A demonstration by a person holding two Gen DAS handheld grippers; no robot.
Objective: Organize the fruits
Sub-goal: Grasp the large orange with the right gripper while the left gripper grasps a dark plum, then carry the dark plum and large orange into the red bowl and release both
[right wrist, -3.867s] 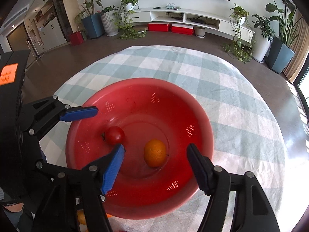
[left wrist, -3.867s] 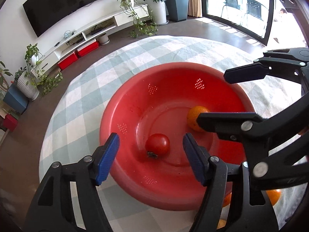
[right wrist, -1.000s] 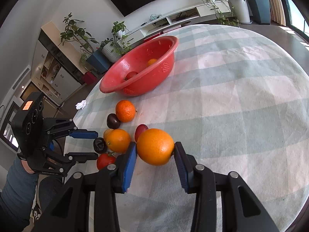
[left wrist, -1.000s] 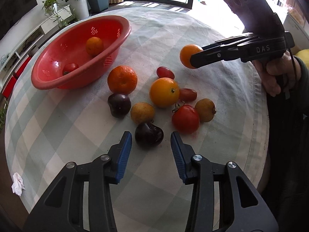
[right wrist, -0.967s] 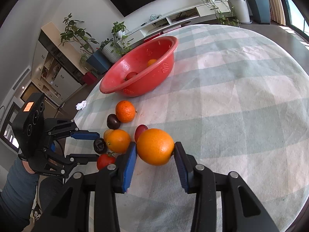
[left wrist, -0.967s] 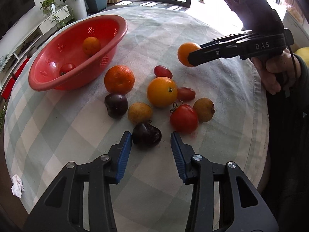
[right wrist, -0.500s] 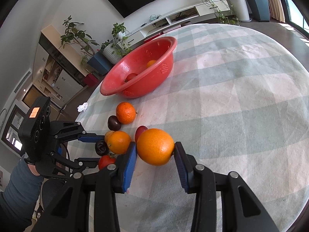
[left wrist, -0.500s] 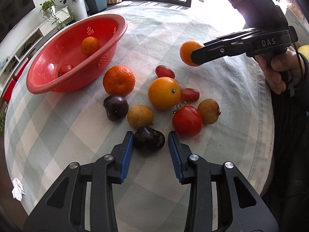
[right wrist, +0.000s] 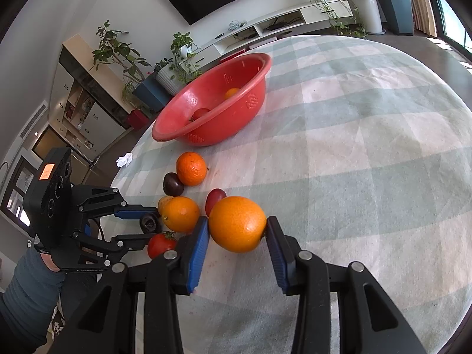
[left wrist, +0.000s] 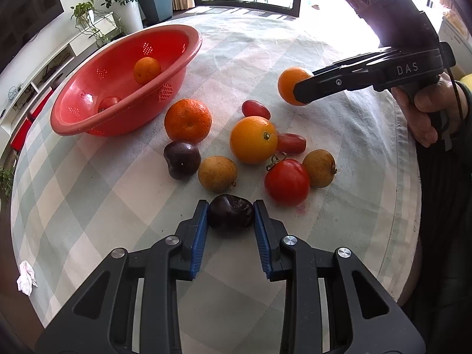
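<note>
Left gripper point(left wrist: 231, 216) angled steeply down at the checked tablecloth point(left wrist: 339, 177), pads just closed on a dark plum point(left wrist: 231, 211), right gripper point(right wrist: 237, 233) held aloft, clamped on an orange point(right wrist: 237, 223).

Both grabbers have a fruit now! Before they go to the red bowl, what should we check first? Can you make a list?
1. Left gripper squeezing the dark plum: ok, its jaws have just been closing and both pads touch it.
2. Plum lifted off the tablecloth: cannot tell.
3. Right gripper holding the orange: ok, clamped on both sides, up in the air.
4. Room in the red bowl: ok, only a small orange and a tomato inside.
5. Way to the bowl: not ok at table height, other fruit like the mandarin lies between; lift first.
</note>
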